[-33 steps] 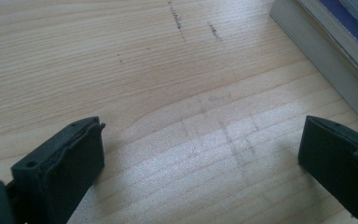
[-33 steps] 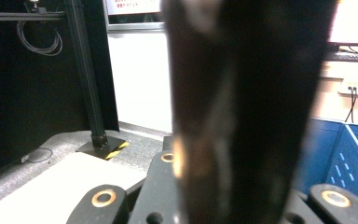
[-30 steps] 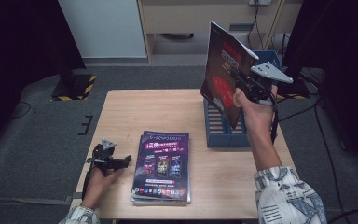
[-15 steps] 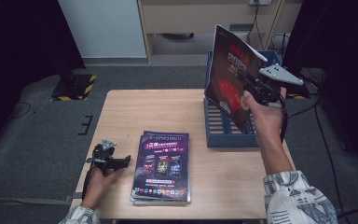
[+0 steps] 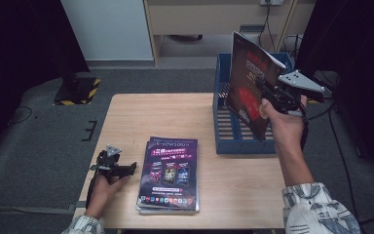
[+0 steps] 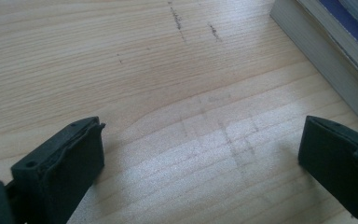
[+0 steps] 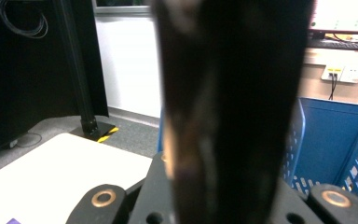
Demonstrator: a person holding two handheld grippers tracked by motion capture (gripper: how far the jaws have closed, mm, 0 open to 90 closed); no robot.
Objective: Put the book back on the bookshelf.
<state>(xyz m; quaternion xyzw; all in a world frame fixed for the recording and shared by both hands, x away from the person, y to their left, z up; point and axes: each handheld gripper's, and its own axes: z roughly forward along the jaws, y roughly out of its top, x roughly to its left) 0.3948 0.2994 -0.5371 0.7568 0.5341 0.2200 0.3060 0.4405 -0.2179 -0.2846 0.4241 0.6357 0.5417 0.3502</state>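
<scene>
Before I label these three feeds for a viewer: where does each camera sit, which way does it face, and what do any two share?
High view: above the person's side, facing forward and down on the table; both forearms, left gripper, right gripper shut on a magazine over the blue bin.
Left gripper view: rides that gripper, facing down on the tabletop between open jaws, by the stack.
Right gripper view: faces along the clamped magazine.
Shared: right gripper and high views both show magazine and bin.

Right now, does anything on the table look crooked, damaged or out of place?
Nothing looks damaged or spilled. The magazine stack lies slightly fanned, its top copy a little askew. The right gripper holds one magazine upright, tilted over the blue basket, not yet set inside.
</scene>
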